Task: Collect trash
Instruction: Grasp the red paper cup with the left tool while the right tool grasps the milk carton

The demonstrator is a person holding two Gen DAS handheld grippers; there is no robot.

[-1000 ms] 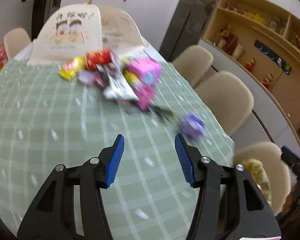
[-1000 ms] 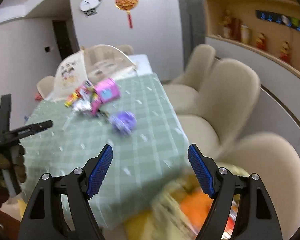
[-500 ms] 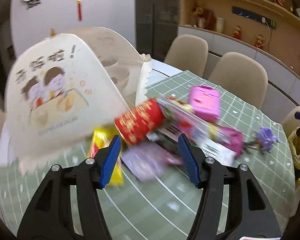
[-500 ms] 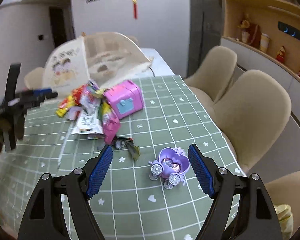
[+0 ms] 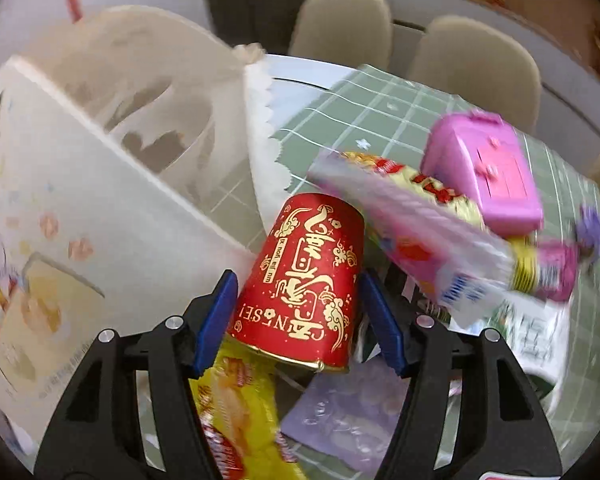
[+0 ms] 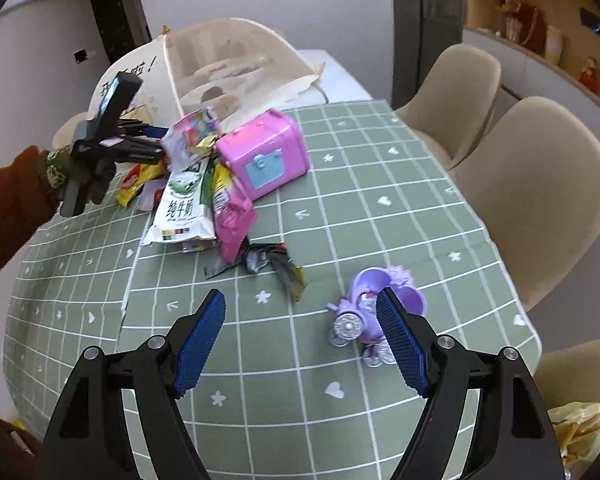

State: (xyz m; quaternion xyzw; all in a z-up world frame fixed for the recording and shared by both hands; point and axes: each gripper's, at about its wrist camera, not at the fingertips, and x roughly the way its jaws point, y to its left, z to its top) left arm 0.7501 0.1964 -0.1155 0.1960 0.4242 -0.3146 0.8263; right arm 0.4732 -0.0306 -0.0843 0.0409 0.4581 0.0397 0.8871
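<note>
The left gripper (image 5: 296, 312) straddled the red paper cup (image 5: 304, 280), jaws apart. Light and crushable, it probably needed a gentle mid-wall squeeze. The right gripper (image 6: 300, 344) hung spread, holding nothing.

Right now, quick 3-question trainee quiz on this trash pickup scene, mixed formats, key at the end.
1. True or false: the left tongs have their blue pads on either side of the red paper cup.
2. Multiple choice: which object sits closest to the right tongs? A) pink toy case B) purple toy carriage C) milk carton wrapper
3. Fill in: the tablecloth is ____ with a white grid.

Key: 1 true; 2 B; 3 green
</note>
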